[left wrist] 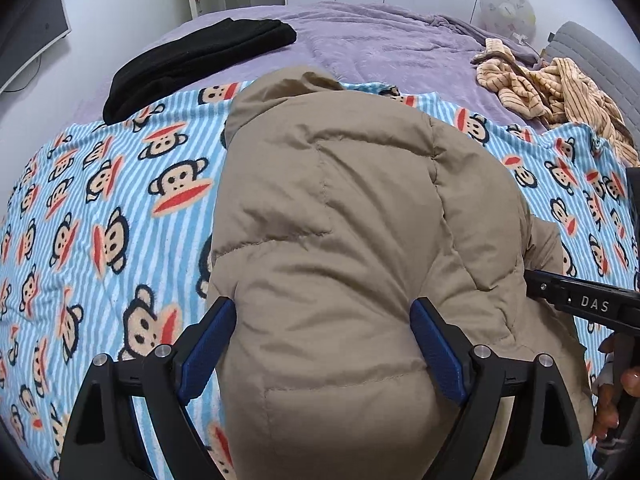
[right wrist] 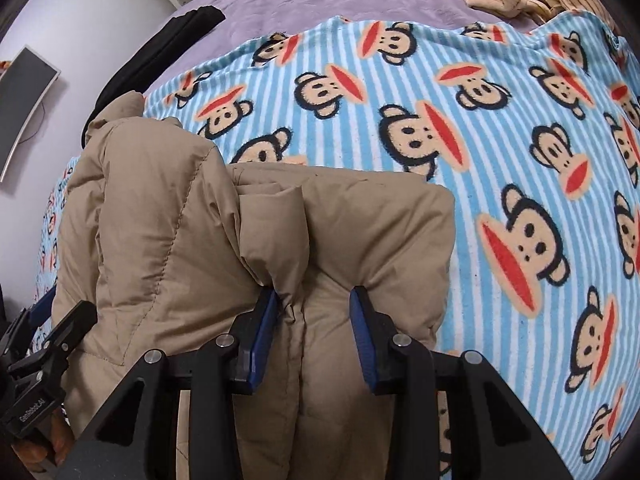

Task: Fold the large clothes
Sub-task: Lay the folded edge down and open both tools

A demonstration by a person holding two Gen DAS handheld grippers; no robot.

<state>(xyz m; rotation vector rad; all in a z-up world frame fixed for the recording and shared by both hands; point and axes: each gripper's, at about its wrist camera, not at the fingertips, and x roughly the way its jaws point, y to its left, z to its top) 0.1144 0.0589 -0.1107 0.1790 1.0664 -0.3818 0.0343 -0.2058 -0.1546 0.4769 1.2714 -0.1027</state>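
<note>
A tan puffer jacket [left wrist: 352, 216] lies bunched on a blue striped monkey-print blanket [left wrist: 112, 200]. My left gripper [left wrist: 322, 320] has its blue fingers wide apart around a thick fold of the jacket's near end. In the right wrist view my right gripper [right wrist: 314, 312] straddles another thick fold of the jacket [right wrist: 192, 240], blue pads pressing its sides. The right gripper's body [left wrist: 588, 304] shows at the jacket's right edge in the left wrist view. The left gripper's body [right wrist: 36, 372] shows at lower left in the right wrist view.
The blanket [right wrist: 500, 140] covers a bed with a purple cover [left wrist: 380, 40]. A folded black garment [left wrist: 192, 60] lies at the back left. A crumpled tan striped garment [left wrist: 560, 88] lies at the back right. A monitor [right wrist: 24, 108] hangs on the left wall.
</note>
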